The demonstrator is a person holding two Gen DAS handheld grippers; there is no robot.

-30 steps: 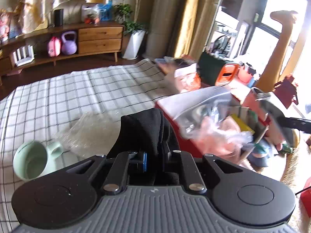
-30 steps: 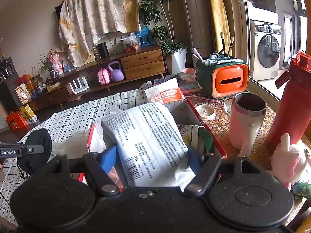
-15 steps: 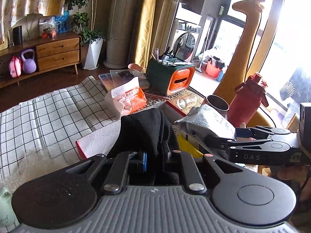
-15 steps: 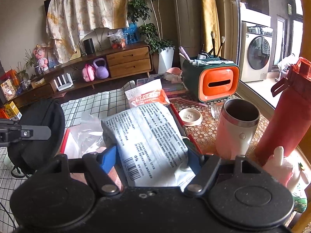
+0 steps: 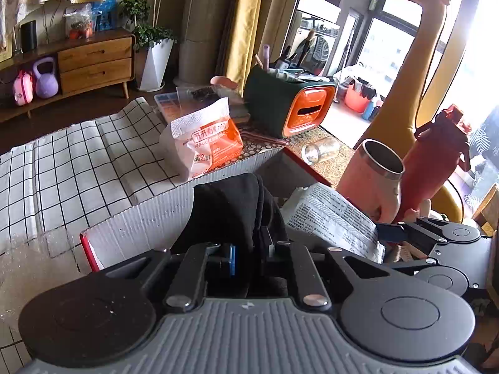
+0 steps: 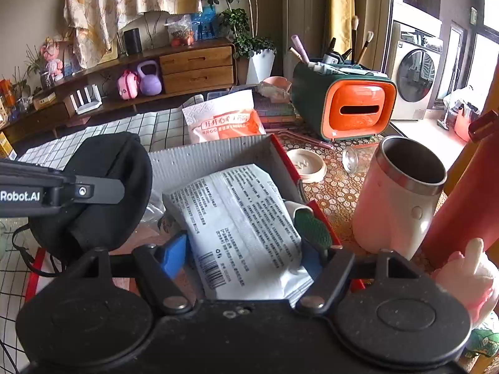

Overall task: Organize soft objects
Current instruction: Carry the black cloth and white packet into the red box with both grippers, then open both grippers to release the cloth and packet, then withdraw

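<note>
Both tongs' loads, black cloth [image 5: 230,205] and packet [image 6: 240,227], now seemingly over the box [image 6: 218,155].

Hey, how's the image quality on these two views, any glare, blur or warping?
Left wrist: the window at the right is blown out white, straight lines bow with fisheye warp, and nothing smears. Right wrist: even light, sharp print on the white packet, and the same edge bending.

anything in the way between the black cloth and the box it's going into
Nothing solid blocks it. The black cloth, pinched in the left gripper, hangs at the box edge. The white packet in the right gripper hovers over the opening and crowds it.
</note>
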